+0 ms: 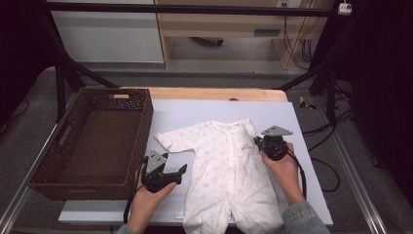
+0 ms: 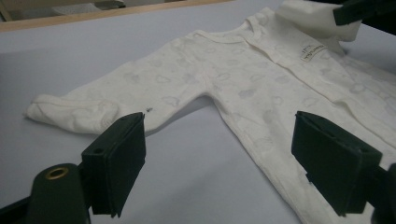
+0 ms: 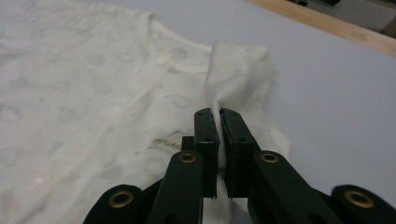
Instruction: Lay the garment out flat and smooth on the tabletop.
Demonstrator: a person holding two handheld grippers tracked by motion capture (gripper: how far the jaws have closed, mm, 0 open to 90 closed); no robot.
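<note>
Right gripper (image 3: 218, 116): jaws clamped on a raised fold of the sleeve (image 3: 240, 70); cloth is pinched between the pads and stands up in a ridge beyond the tips. In the high view this gripper (image 1: 258, 142) sits at 3 o'clock of the romper (image 1: 226, 170).

Left gripper (image 2: 219, 154): jaws wide apart, nothing between them. They hover low over the mat (image 2: 93, 60), aimed at the other sleeve (image 2: 74, 109) and the underarm. In the high view it (image 1: 180, 171) lies at 9 o'clock of the romper, just beside the cloth and apart from it.

Step in hand (judged): folding the sleeves inward; the right side is gripped, the left is not yet taken.

How to do it well (judged): keep the right pinch firm and carry the sleeve across toward the button line without dragging the body off its lie. Take the left sleeve near the cuff with both layers between the pads, and lift only enough to clear the mat so the chest stays flat.

Romper: white or cream, faint grey printed pattern, front placket down the middle, small label on the chest (image 2: 312, 50). It lies face up, neck at 12 o'clock, legs at 6 o'clock reaching the near edge. The left sleeve lies flat and stretched out; the right is bunched. Light creases over the body.

Place: on the mat, middle to right of the table.

Basket (image 1: 141, 127): brown wicker, at 9 o'clock of the romper, near its sleeve.
</note>
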